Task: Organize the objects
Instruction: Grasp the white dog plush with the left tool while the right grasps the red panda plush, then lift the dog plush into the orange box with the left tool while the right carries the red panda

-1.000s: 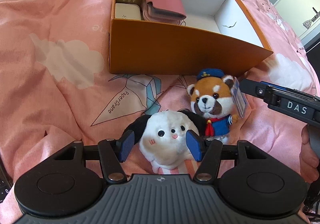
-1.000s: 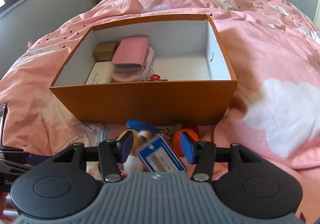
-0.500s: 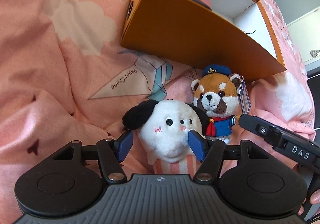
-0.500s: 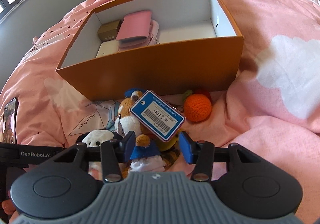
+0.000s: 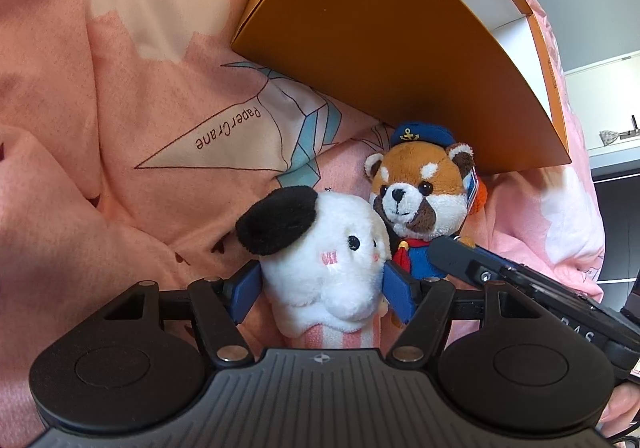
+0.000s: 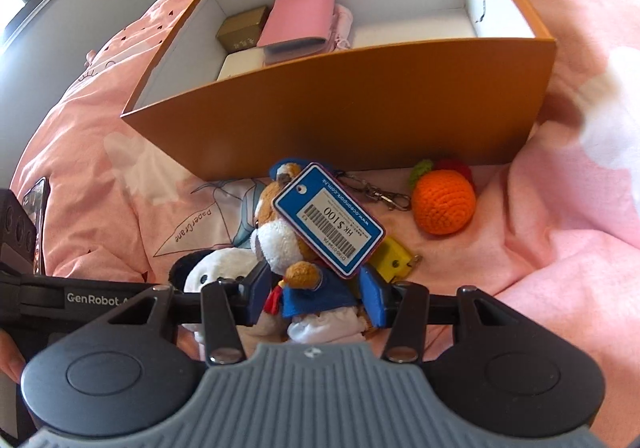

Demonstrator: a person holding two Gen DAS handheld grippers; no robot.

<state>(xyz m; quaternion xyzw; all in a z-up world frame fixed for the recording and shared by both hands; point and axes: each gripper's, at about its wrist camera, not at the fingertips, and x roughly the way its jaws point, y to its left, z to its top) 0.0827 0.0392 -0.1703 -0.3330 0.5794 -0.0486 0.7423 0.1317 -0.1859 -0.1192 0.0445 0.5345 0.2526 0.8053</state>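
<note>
My left gripper (image 5: 322, 288) is shut on a white plush dog with black ears (image 5: 320, 252), held just above the pink bedspread. My right gripper (image 6: 316, 298) is shut on the blue-clothed body of a red panda plush in a sailor cap (image 6: 304, 276); its blue price tag (image 6: 328, 220) hangs over it. In the left wrist view the panda (image 5: 420, 192) sits right beside the dog, with the right gripper's finger (image 5: 460, 260) across its body. The orange box (image 6: 360, 120) stands open just beyond both toys.
Inside the box lie a pink wallet (image 6: 300, 20), a gold box (image 6: 242, 32) and a white box (image 6: 240, 64). An orange crochet ball (image 6: 444, 204), a key clasp (image 6: 380, 196) and a yellow tag (image 6: 394, 256) lie on the bedspread (image 5: 100, 108). A phone (image 6: 36, 200) lies left.
Both grippers have closed onto their toys and lifted and tilted them. The dog and the panda now sit higher and closer to the cameras; the box has shifted up in both views.
</note>
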